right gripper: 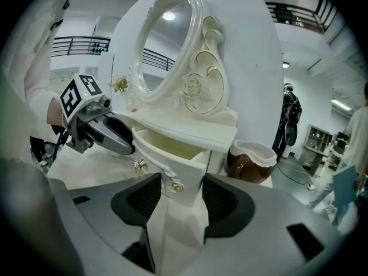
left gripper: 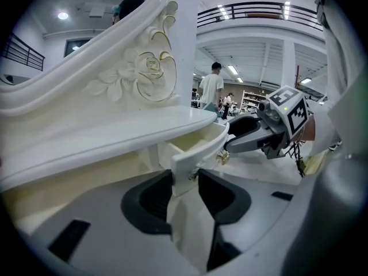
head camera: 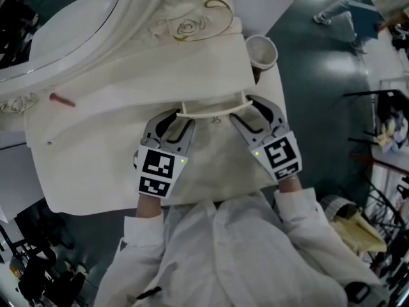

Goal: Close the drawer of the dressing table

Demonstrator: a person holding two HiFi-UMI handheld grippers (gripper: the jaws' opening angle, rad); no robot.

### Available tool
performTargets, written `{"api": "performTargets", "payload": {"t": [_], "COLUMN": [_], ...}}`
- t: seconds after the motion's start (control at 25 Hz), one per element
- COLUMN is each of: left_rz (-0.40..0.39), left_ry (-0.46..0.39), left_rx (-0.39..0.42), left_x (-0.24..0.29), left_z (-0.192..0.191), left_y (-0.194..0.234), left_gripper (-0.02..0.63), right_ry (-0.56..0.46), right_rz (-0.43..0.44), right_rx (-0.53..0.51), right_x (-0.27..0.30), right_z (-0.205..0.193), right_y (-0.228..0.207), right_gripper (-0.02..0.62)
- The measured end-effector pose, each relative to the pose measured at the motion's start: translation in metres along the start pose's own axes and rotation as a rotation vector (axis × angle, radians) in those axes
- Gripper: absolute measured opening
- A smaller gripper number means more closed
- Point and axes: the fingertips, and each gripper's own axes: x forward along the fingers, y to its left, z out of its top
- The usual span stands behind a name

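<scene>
The white dressing table point(head camera: 96, 139) has its drawer point(head camera: 211, 111) pulled partly out under the top. In the left gripper view my left gripper point(left gripper: 185, 180) straddles the left end of the drawer front point(left gripper: 190, 154), both pads touching it. The right gripper point(right gripper: 181, 191) holds the right end of the drawer front point(right gripper: 175, 165) the same way, a small metal knob point(right gripper: 178, 186) between its pads. In the head view the left gripper point(head camera: 181, 119) and right gripper point(head camera: 245, 109) sit at the two ends of the curved front. The inside of the drawer looks bare.
A brown and white pot point(head camera: 261, 51) stands by the table's right corner, near my right gripper. The carved mirror frame point(head camera: 192, 18) rises behind the drawer. A small red item point(head camera: 62, 99) lies on the tabletop at left. People point(head camera: 345, 11) stand on the floor beyond.
</scene>
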Motion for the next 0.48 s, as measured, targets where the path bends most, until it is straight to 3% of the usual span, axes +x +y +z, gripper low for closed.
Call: {"api": "performTargets", "payload": {"t": [0.48], "left_rz": [0.022], "left_ry": [-0.03], "left_rx": [-0.037], "left_x": [0.0071], "left_z": [0.0033], "left_y": [0.0094], "left_gripper": [0.141], "right_ry": [-0.019], "right_rz": [-0.015], "right_rx": [0.042], "right_x": [0.0107], "right_z": [0.003], "right_y": [-0.0082], "right_gripper": [0.21]}}
